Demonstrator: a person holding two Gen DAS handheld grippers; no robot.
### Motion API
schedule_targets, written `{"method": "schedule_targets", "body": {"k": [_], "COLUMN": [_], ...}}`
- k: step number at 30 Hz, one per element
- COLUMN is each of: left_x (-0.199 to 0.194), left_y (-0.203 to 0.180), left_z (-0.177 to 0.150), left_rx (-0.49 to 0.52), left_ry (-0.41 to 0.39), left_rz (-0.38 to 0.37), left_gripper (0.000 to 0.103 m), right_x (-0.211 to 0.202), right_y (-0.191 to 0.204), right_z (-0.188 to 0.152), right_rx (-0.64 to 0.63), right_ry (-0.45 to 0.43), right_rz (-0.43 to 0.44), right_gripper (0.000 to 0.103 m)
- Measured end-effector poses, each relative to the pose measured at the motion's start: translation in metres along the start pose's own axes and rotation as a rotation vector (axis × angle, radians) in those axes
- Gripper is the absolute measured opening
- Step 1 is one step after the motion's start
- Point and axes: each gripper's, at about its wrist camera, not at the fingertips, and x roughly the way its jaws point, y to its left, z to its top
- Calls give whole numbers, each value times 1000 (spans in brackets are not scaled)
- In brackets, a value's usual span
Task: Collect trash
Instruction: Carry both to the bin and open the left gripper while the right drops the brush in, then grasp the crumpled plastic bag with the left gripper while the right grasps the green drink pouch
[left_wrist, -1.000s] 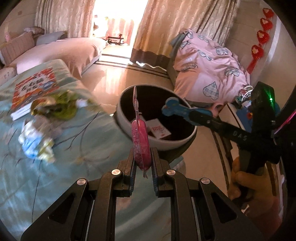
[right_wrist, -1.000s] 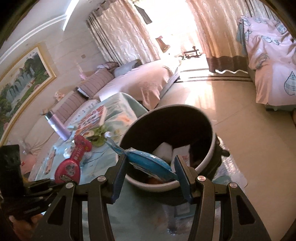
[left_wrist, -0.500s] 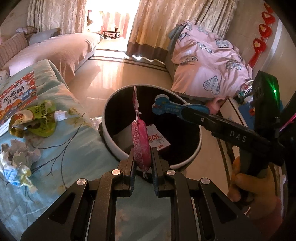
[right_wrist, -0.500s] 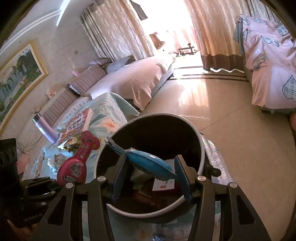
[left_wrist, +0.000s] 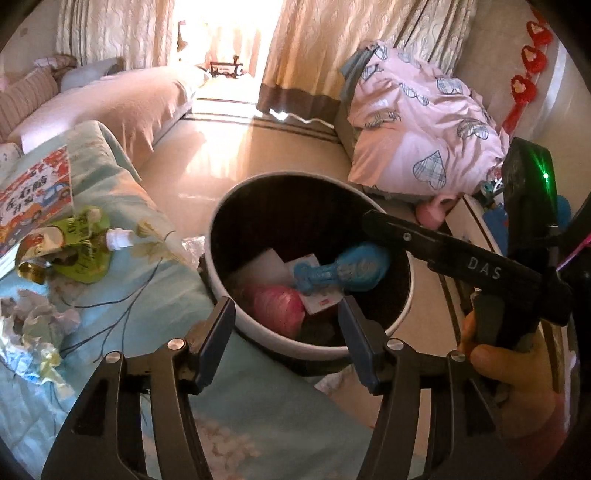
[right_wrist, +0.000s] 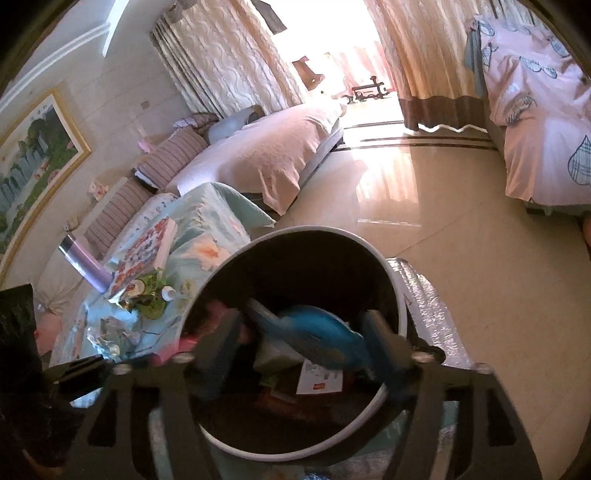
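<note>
Now you are holding both grippers over the round trash bin (left_wrist: 400, 317), left gripper (left_wrist: 286, 343) spread empty, right gripper (right_wrist: 301, 347) blurred but seemingly open, while remaining green pouch (left_wrist: 83, 251) and crumpled wrappers (left_wrist: 35, 328) are lying leftward, nearest your left.

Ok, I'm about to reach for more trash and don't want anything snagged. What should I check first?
1. Left gripper open and empty: ok.
2. Pink packet inside the bin: ok.
3. Blue packet free of the right gripper: looks ok in the left wrist view; the right wrist view is blurred.
4. Bin upright: ok.
5. Bedspread cleared: not ok, the green pouch and crumpled wrappers lie there.
</note>
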Motion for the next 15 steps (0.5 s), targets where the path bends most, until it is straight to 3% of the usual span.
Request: {"method": "schedule_targets", "body": {"k": [5,9,15], "left_x": [-15,-29,-54], "left_y": [12,26,55], "left_z": [-14,-30,-62], "left_rx": [-36,-78,-159], "left_ry": [-21,-31,-40], "left_rz": [1,2,35], "left_gripper": [59,59,59], "right_x": [-15,-27,-43], "right_y": [4,17,46], "right_z": [-5,-11,-26], "right_rx": [5,-4,-19], "right_ry": [-38,-69,-90], "right_rz": [16,36,103], "right_gripper": [81,90,96]}}
